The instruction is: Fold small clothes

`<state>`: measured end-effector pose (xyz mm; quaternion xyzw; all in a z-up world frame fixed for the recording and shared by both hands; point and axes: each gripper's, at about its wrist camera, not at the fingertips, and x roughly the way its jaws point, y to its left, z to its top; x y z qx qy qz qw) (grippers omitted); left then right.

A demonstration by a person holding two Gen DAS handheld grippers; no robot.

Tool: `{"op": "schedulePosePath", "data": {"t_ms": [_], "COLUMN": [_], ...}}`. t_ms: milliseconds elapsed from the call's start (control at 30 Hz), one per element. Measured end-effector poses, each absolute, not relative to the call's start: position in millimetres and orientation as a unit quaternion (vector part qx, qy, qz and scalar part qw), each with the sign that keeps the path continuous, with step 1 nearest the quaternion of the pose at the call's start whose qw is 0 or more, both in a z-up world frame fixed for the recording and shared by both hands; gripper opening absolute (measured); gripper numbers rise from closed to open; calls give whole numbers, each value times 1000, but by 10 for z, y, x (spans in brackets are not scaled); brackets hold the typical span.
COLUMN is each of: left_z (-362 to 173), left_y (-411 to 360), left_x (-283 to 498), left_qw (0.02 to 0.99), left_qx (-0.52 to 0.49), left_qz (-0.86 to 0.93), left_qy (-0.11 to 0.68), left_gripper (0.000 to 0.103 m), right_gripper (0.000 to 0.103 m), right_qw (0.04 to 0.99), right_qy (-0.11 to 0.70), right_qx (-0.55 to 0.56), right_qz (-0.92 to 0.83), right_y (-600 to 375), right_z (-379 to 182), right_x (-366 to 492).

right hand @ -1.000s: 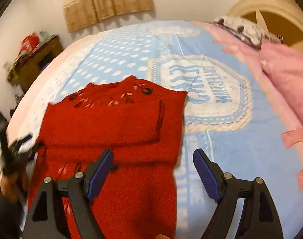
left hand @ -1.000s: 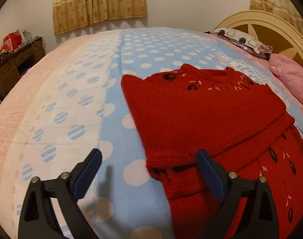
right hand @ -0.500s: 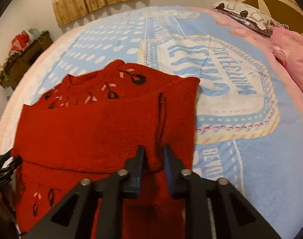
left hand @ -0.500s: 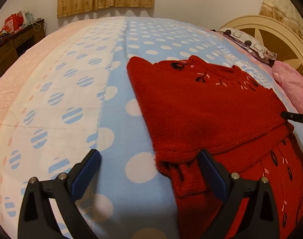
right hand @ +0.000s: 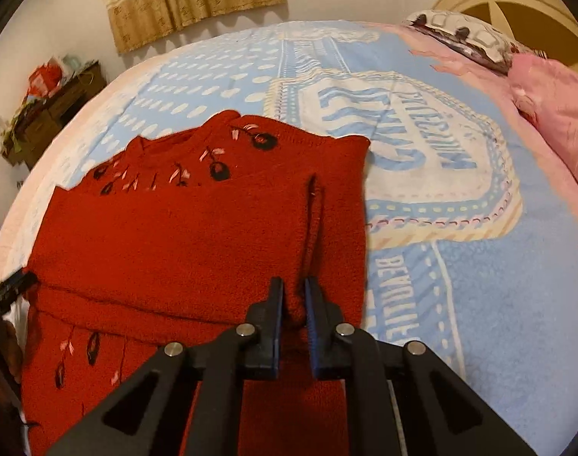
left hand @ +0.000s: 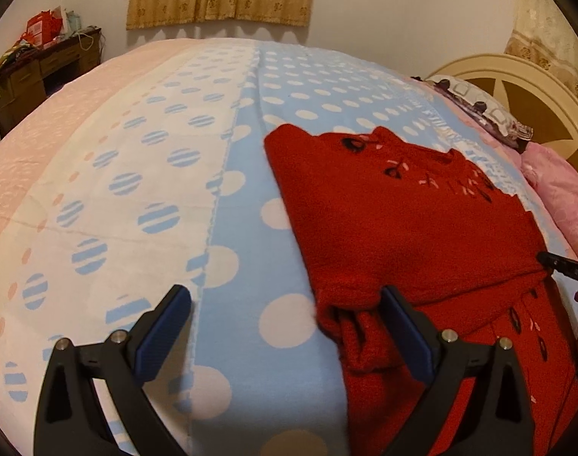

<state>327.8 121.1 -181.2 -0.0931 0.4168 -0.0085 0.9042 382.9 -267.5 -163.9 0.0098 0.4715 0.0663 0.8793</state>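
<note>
A small red knit sweater [left hand: 410, 228] with dark cherry embroidery lies on the bed, both sleeves folded across its body. It also shows in the right wrist view [right hand: 182, 235]. My left gripper [left hand: 285, 326] is open at the sweater's left edge, its right finger over the folded sleeve end, its left finger over the blanket. My right gripper [right hand: 293, 307] is shut on a pinch of the sweater at its right side, near the folded sleeve. The right gripper's tip [left hand: 562, 266] shows at the far right of the left wrist view.
The sweater lies on a blue, white and pink dotted blanket [left hand: 144, 197]. Pink bedding [right hand: 555, 114] and a patterned pillow [right hand: 464, 38] lie by the cream headboard [left hand: 524, 91]. A cluttered wooden desk [left hand: 34, 68] stands at the far left wall.
My right gripper moved in over the sweater's right side and shut on the fabric. My left gripper stayed open and shifted slightly along the left edge.
</note>
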Motion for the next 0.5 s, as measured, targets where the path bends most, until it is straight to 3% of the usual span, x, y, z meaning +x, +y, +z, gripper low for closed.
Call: {"op": "schedulePosePath", "data": {"t_ms": [100, 167, 200, 233, 267, 500], "left_z": [-1821, -1833, -1847, -1853, -1852, -1857], "left_y": [1207, 1194, 1187, 1185, 1182, 1170], "left_x": [3288, 3296, 3312, 3314, 3313, 3310], "left_qw": [903, 901, 899, 898, 898, 897], "left_qx": [-89, -84, -82, -80, -79, -70], "left_qz": [-3, 2, 3, 3, 4, 7], "left_qy": [421, 426, 431, 433, 433, 436], "left_gripper": [103, 103, 103, 103, 103, 103], "right_gripper": [11, 22, 30, 57, 75, 75], "right_qw": [877, 872, 874, 878, 885, 897], "right_qy": [475, 484, 482, 477, 463, 424], "right_qx": [10, 16, 11, 0, -16, -83], "right_qz": [72, 71, 60, 49, 45, 97], "right_y": [-2699, -2719, -2713, -2693, -2641, -2083], "right_z": [-1631, -1610, -1567, -1517, -1440, -1236], "right_x": [3821, 3832, 3819, 3797, 3761, 3735]}}
